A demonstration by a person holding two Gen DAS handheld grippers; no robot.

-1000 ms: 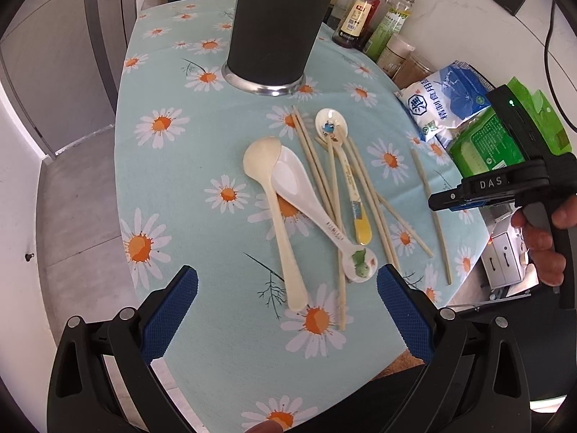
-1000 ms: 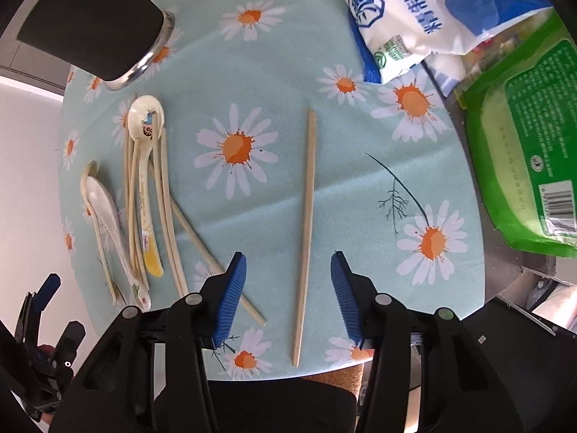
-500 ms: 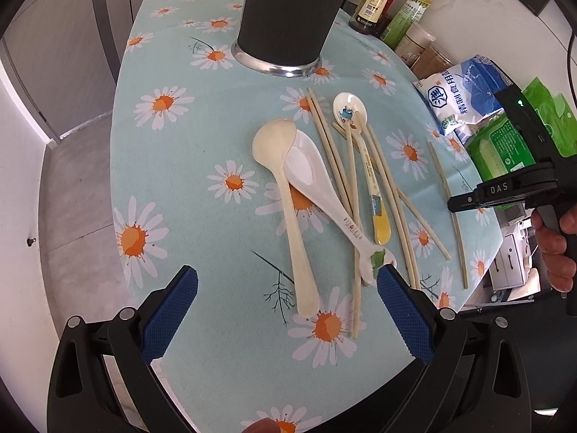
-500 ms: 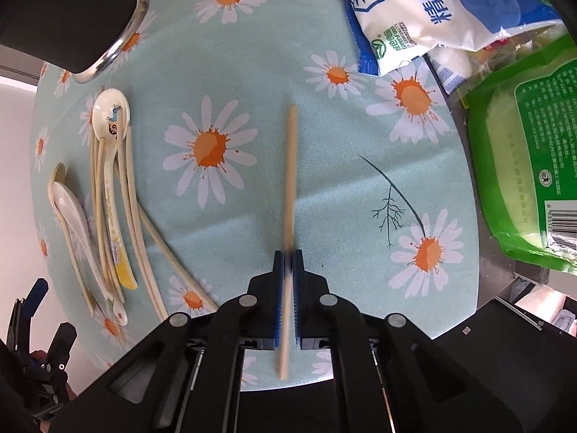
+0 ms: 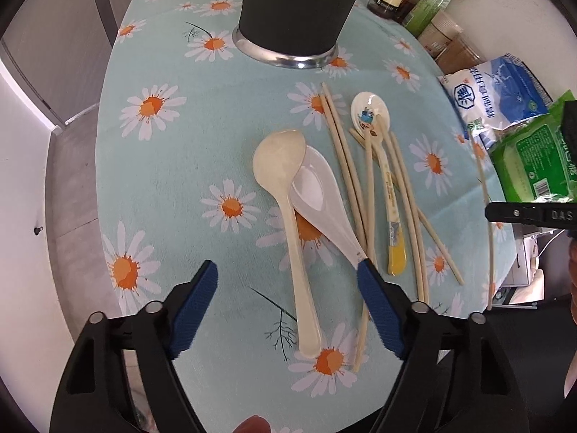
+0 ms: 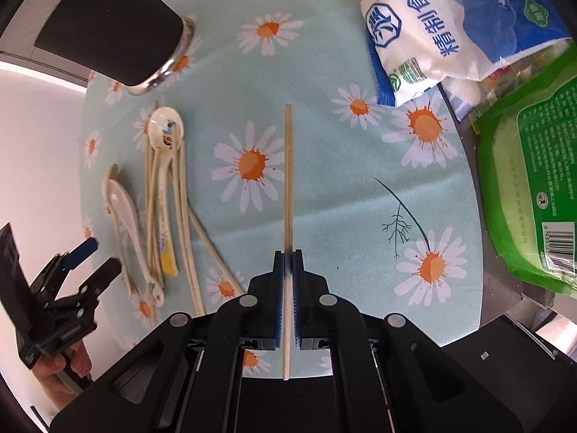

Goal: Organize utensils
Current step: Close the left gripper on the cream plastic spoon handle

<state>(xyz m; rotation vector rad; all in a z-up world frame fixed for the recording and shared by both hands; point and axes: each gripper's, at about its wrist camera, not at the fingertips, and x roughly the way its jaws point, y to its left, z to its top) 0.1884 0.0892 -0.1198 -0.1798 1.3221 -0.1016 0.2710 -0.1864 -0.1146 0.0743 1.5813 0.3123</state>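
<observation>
My right gripper (image 6: pixel 287 258) is shut on a single wooden chopstick (image 6: pixel 288 176), which points forward above the daisy tablecloth; the chopstick also shows in the left wrist view (image 5: pixel 483 195). My left gripper (image 5: pixel 286 281) is open and empty, low over the handles of a cream spoon (image 5: pixel 288 209) and a white ceramic spoon (image 5: pixel 321 198). Beside them lie several loose chopsticks (image 5: pixel 348 176) and a cartoon-print spoon with a yellow handle tip (image 5: pixel 378 151). A tall black utensil holder (image 5: pixel 299 11) stands behind the pile; it also shows in the right wrist view (image 6: pixel 111 25).
Sauce bottles and jars (image 5: pixel 414 0) stand at the back right. A blue-white salt bag (image 6: pixel 450 25) and a green packet (image 6: pixel 533 187) lie at the right table edge. The table's left edge drops to a grey floor (image 5: pixel 68 166).
My right gripper closed on the lone chopstick and lifted it off the cloth. My left gripper moved forward and lower over the spoon handles, still open.
</observation>
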